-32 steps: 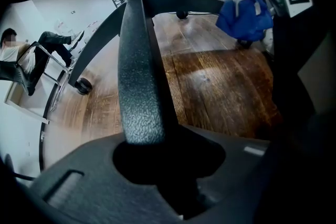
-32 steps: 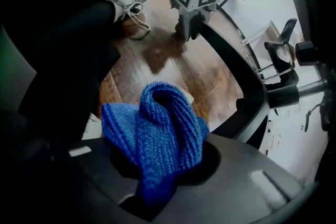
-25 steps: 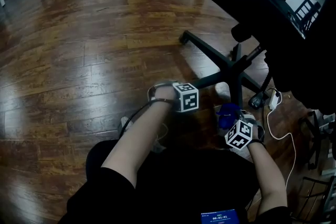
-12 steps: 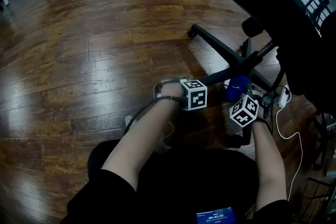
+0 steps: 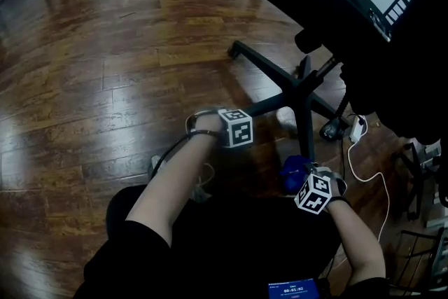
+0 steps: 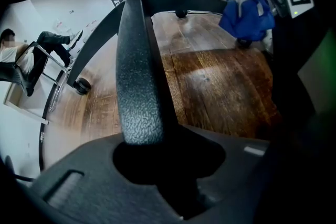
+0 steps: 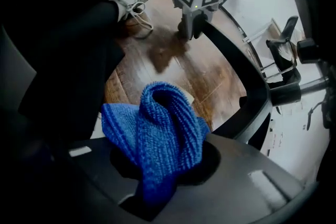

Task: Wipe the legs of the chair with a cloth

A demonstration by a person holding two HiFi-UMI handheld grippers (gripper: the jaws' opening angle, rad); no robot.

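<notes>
1. The left gripper has its jaws closed narrowly round a chair leg, probably to steady the chair so it cannot roll on the wooden floor
2. The right gripper pinches the blue cloth, which bunches out ahead of the jaws as a wiping pad
3. The cloth sits by the outer end of the neighbouring leg; I cannot tell whether they touch

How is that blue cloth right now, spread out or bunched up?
Bunched up: the blue cloth bulges in folds from the right gripper, clamped on it.
</notes>
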